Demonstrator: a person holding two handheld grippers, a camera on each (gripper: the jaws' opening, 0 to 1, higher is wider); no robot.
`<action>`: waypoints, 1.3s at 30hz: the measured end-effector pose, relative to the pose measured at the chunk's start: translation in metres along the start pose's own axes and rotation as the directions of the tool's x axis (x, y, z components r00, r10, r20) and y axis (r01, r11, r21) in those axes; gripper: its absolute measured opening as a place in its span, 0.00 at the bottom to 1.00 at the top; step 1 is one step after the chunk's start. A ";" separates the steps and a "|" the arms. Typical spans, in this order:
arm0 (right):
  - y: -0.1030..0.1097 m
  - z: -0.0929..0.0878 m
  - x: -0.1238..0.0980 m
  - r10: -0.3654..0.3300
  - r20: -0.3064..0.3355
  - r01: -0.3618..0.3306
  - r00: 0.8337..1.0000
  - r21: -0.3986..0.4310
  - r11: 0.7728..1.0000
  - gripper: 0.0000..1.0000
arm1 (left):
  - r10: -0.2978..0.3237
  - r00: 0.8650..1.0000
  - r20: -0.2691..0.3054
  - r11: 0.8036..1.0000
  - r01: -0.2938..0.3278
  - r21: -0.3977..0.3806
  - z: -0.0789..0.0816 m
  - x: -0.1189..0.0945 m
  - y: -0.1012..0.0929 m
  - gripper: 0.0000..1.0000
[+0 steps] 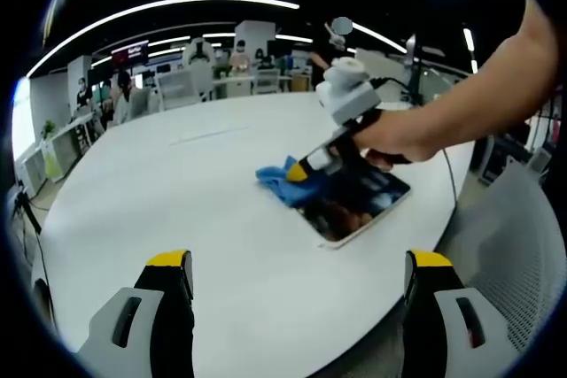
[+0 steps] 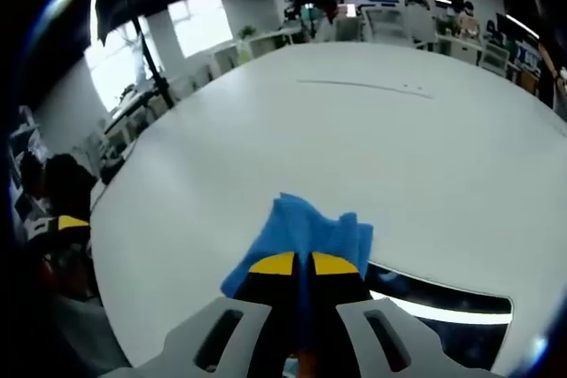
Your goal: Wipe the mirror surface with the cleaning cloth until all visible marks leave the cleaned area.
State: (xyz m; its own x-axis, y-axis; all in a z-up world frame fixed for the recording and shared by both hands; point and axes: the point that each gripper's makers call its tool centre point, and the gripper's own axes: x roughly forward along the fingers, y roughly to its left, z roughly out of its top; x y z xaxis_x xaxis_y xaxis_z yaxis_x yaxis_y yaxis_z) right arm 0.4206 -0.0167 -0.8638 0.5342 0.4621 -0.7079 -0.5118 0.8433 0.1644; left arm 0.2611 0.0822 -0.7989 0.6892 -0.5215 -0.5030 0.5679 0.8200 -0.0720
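Right hand-held gripper [image 2: 303, 265]: jaws pinched tight on the blue cleaning cloth [image 2: 306, 232], holding it at the mirror's edge.
Left hand-held gripper [image 1: 297, 276]: jaws spread wide, nothing between them, hovering over the white counter [image 1: 177, 192] well apart from the action.
Mirror [image 1: 359, 201]: lying flat on the counter near its edge, cloth bunched at its far corner.
Cloth contact: looks bunched rather than spread, so only a small patch would be rubbing.
Best stroke: I'd press flat and sweep overlapping passes across the glass.
Watch: the mirror could slide; the free gripper might brace its rim.
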 end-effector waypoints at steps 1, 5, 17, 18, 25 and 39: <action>0.000 0.000 0.000 0.001 0.001 -0.001 1.000 0.013 1.000 0.00 | 0.000 1.000 -0.001 1.000 0.000 0.000 0.000 0.000 0.000 0.99; -0.001 -0.001 -0.001 0.007 0.005 -0.007 1.000 0.020 1.000 0.00 | -0.003 1.000 -0.003 1.000 0.003 0.001 -0.001 0.001 0.000 0.99; 0.006 -0.012 -0.010 -0.003 0.015 0.003 1.000 -0.034 0.999 0.00 | -0.004 1.000 -0.002 1.000 0.004 0.002 -0.001 0.000 -0.001 0.99; 0.006 -0.013 -0.010 -0.002 0.014 0.003 1.000 -0.032 0.999 0.00 | -0.004 1.000 -0.002 1.000 0.004 0.002 -0.001 0.000 -0.001 0.99; 0.010 -0.020 -0.015 0.007 0.018 -0.006 1.000 -0.038 0.999 0.00 | -0.002 1.000 -0.001 1.000 0.002 0.001 -0.001 0.000 -0.001 0.99; 0.018 -0.035 -0.028 0.021 0.027 -0.020 0.999 -0.030 0.999 0.01 | 0.002 1.000 0.006 1.000 -0.002 0.002 0.001 -0.001 -0.001 0.99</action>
State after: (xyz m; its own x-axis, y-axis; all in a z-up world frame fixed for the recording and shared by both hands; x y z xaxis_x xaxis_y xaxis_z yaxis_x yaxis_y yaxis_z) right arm 0.3730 -0.0236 -0.8652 0.5411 0.4871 -0.6856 -0.5427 0.8250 0.1578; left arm 0.2607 0.0816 -0.7972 0.6927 -0.5213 -0.4984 0.5673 0.8205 -0.0698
